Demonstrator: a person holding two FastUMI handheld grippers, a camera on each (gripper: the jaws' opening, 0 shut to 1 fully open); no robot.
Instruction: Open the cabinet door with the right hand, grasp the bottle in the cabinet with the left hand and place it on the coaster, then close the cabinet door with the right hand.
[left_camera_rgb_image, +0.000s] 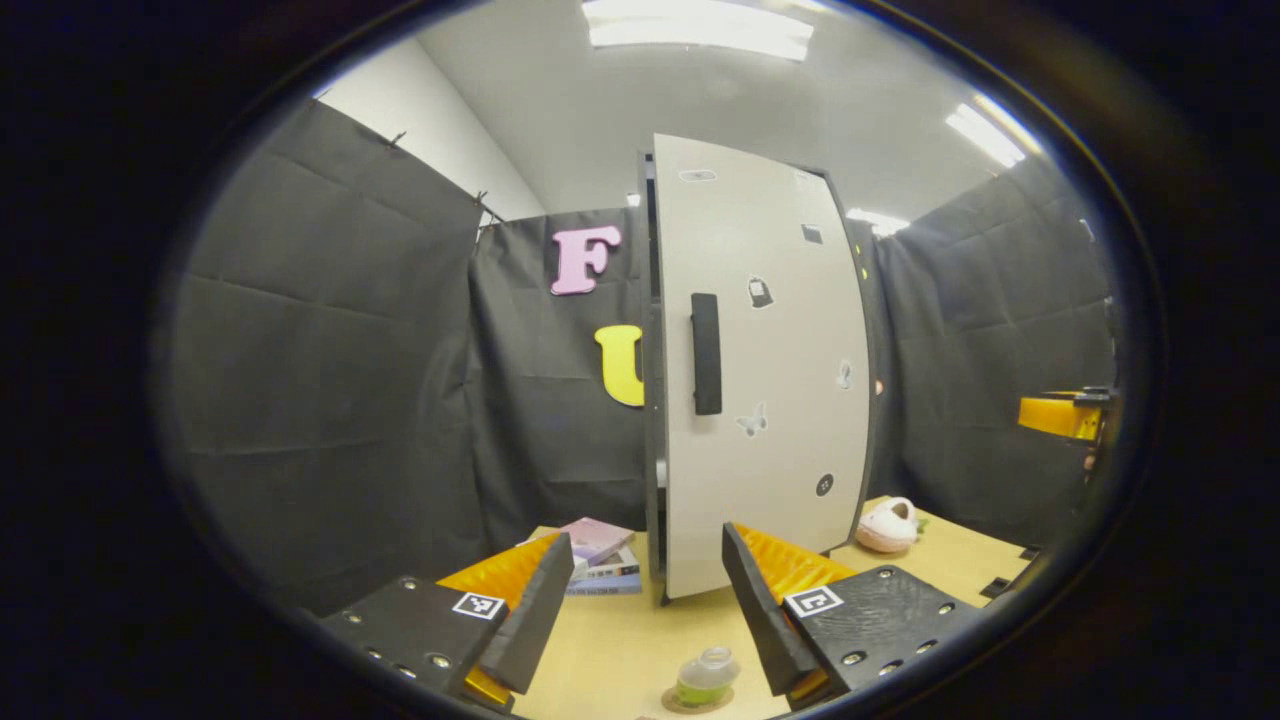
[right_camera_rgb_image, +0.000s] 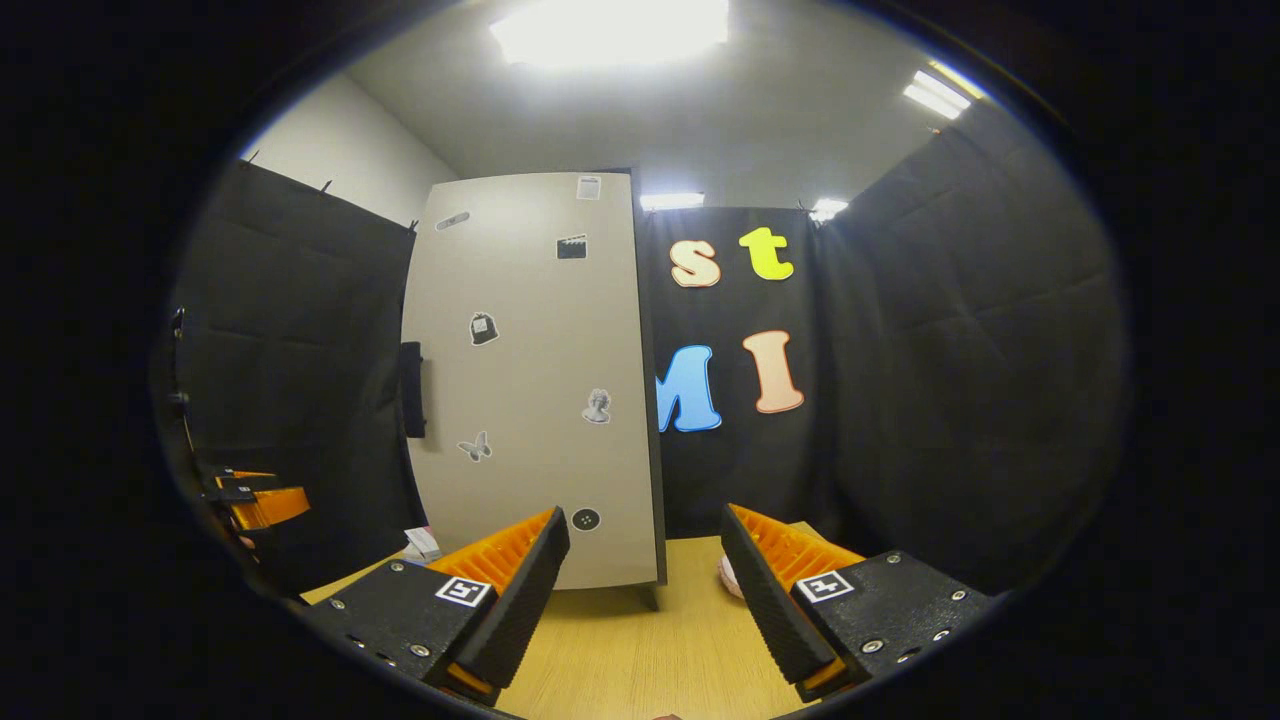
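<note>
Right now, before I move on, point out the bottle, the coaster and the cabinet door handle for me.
bottle (left_camera_rgb_image: 706, 677), left gripper view, on its clear body above the green liquid.
coaster (left_camera_rgb_image: 672, 704), left gripper view, on the rim left of the bottle.
cabinet door handle (left_camera_rgb_image: 706, 354), left gripper view, on the middle of the dark bar.

The shut cabinet door (left_camera_rgb_image: 765, 370) stands at twelve o'clock, blocking the way in; bare counter (left_camera_rgb_image: 620, 640) lies before it, books (left_camera_rgb_image: 600, 560) at eleven.
</note>
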